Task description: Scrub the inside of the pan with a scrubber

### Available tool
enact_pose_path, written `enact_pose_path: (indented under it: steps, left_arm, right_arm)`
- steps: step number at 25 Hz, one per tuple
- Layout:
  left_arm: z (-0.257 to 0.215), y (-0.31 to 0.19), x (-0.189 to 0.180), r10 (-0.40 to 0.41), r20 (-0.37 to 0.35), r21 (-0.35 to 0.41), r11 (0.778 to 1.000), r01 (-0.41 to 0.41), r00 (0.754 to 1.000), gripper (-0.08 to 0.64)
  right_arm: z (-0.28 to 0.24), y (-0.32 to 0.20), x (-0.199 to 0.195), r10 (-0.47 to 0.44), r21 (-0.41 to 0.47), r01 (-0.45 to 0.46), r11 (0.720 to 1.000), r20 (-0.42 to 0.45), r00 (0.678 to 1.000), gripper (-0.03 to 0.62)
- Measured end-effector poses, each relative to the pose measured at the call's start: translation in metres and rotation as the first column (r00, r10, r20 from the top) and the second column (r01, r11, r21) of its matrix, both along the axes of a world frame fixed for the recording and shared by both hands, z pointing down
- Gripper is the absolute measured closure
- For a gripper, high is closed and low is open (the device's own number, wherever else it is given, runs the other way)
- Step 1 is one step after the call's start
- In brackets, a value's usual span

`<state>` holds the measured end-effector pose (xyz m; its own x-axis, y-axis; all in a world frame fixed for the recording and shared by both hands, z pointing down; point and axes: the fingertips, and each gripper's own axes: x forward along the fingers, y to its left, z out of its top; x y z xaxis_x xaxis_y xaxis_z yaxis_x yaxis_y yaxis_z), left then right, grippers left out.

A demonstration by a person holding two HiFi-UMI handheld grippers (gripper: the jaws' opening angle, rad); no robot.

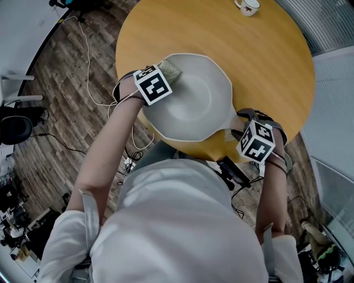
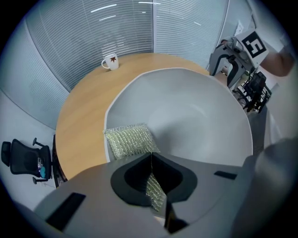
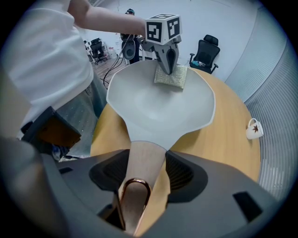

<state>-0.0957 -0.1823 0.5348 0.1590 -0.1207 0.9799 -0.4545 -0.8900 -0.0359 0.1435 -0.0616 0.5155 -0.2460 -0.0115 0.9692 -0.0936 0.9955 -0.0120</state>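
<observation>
Your pan (image 1: 193, 105) is matt pale grey; on its rim the scrubber (image 1: 172, 69) shows glittery yellow-green mesh. The pan's handle (image 3: 142, 162) is pale wood with 1 copper loop (image 3: 135, 181). Beyond the pan, your white mug (image 1: 247, 6) bears a dark star.

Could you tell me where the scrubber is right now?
In the head view, the scrubber lies at the pan's left rim, clamped in the left hand-held gripper.
</observation>
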Motion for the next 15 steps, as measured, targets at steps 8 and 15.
enact_pose_path:
  steps: [8, 15]
  left_arm:
    - [0.001, 0.018, 0.000, 0.071, 0.013, -0.040, 0.997, -0.070, 0.997, 0.543]
    - [0.003, 0.036, 0.000, 0.159, 0.036, -0.066, 0.985, -0.157, 0.987, 0.543]
  right_arm:
    - [0.001, 0.001, 0.003, 0.007, 0.003, -0.007, 1.000, -0.008, 1.000, 0.351]
    - [0.001, 0.003, 0.005, 0.008, 0.006, -0.008, 1.000, -0.012, 1.000, 0.351]
